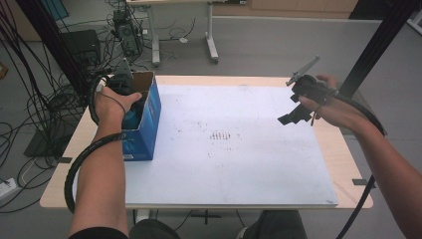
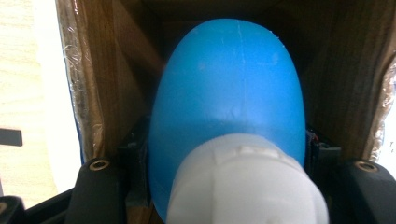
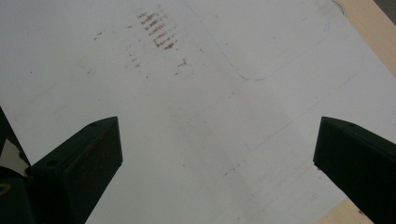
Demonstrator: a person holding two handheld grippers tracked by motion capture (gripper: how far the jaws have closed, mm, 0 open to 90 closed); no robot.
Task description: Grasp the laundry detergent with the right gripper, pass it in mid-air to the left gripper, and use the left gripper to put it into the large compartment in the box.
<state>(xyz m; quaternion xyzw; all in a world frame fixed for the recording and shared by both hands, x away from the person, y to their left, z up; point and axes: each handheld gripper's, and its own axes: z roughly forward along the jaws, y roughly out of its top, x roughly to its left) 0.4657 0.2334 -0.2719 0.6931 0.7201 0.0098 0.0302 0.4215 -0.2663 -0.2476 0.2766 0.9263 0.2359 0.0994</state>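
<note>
Blue bottle [image 2: 229, 93] with white cap [image 2: 245, 182], deep inside the cardboard box [image 1: 149, 107], rounded base pointing toward the box's far end, cap toward the camera in the left gripper view. Brown cardboard walls close on both sides of the bottle, shiny tape along the box's open edges. Clamped between the two black jaws of the left gripper [image 2: 229, 158], one jaw pressed against each flank of the blue body just above the cap; jaws drawn in tight on it, no gap between pads and plastic.

From the high view: blue-sided box standing at the left edge of the white board [image 1: 234, 164], open end up and tilted toward the person, left hand [image 1: 112, 102] reaching into the opening with the gripper mostly buried inside. A sliver of blue plastic visible below the hand within the box mouth. Ribbed black cable looping from the left gripper down along the forearm.

Farther out, right gripper [image 3: 217, 154] held above the right part of the board, well apart from the box, jaws spread wide with nothing between them, bare white surface beneath. Right hand [image 1: 318, 99] near the right rim of the wooden table [image 1: 348, 169]. Faint brown smudges [image 1: 219, 135] near the board's middle, seen also ahead of the right jaws.

Beyond the table, grey floor, tangled cables, a desk's legs.
</note>
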